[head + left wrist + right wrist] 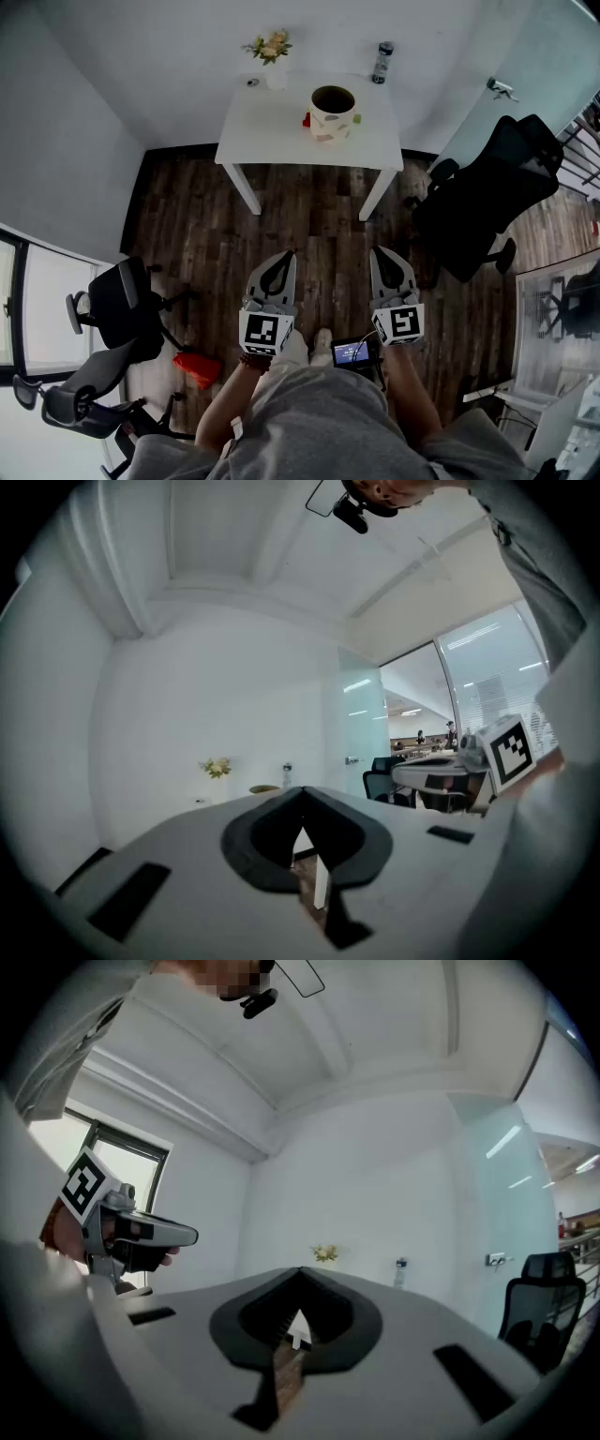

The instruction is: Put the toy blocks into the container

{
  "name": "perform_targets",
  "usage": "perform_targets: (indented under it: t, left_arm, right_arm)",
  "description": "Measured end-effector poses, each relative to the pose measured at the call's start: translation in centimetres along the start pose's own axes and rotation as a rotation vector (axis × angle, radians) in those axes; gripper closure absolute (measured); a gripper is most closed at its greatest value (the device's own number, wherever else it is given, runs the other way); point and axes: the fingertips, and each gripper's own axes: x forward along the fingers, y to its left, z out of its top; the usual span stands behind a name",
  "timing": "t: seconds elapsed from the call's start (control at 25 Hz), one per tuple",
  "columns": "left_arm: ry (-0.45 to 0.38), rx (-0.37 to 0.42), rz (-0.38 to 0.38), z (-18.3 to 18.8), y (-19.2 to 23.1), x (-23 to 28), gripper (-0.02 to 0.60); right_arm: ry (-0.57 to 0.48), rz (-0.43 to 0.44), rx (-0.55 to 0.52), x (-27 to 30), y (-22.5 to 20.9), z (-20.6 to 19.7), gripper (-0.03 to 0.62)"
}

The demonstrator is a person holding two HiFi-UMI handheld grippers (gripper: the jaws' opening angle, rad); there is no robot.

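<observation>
1. Floor [319, 225]: dark wood planks, grain visible, low sheen.
2. Table [272, 122]: white top, smooth, matt.
3. Shells of left gripper [284, 255] and right gripper [379, 251]: matt grey plastic, black inlays.
4. Trousers [319, 422]: grey cloth, soft.
5. Office chair [487, 187]: black, matt upholstery.

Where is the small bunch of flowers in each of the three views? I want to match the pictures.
Head view: flowers at top centre, on the white table's far left side.
Left gripper view: flowers left of centre, slightly below mid height.
Right gripper view: flowers just right of centre.
Shared landmark: the bottle, right of the flowers everywhere.
</observation>
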Motion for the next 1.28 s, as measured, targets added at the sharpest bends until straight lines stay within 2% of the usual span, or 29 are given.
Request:
perform_targets:
  t: [0.24,0.4,0.56,0.68,0.88,1.04,1.28]
  left_arm:
    - [-0.011,-0.018,-0.049,-1.0,6.8,9.2,0.577]
    - [-0.007,-0.037,-0.123,-0.8,9.7,14.7,0.577]
    - [-0.006,-0.028,-0.21,0.1,12.2,19.4,0.577]
    - [-0.006,-0.023,-0.243,0.4,14.2,22.5,0.577]
    - [0.006,-0.04,-0.248,0.1,16.7,26.7,0.577]
    - [0.044,-0.035,-0.223,-0.9,18.2,30.6,0.577]
    - [0.051,-0.011,-0.167,-0.3,20.0,37.3,0.577]
  right_arm:
    - [0.025,0.015,0.093,10.1,-2.4,-1.6,0.591]
    - [0.085,0.038,0.115,15.6,-4.1,-2.1,0.591]
    - [0.091,-0.017,0.089,20.1,-6.8,-0.8,0.591]
    - [0.099,-0.079,0.085,22.8,-9.2,-0.9,0.591]
    - [0.111,-0.15,0.115,26.3,-13.0,-1.9,0.591]
    - [0.111,-0.126,0.107,30.2,-16.7,-2.8,0.591]
    - [0.07,-0.105,0.119,36.9,-24.4,-3.8,0.591]
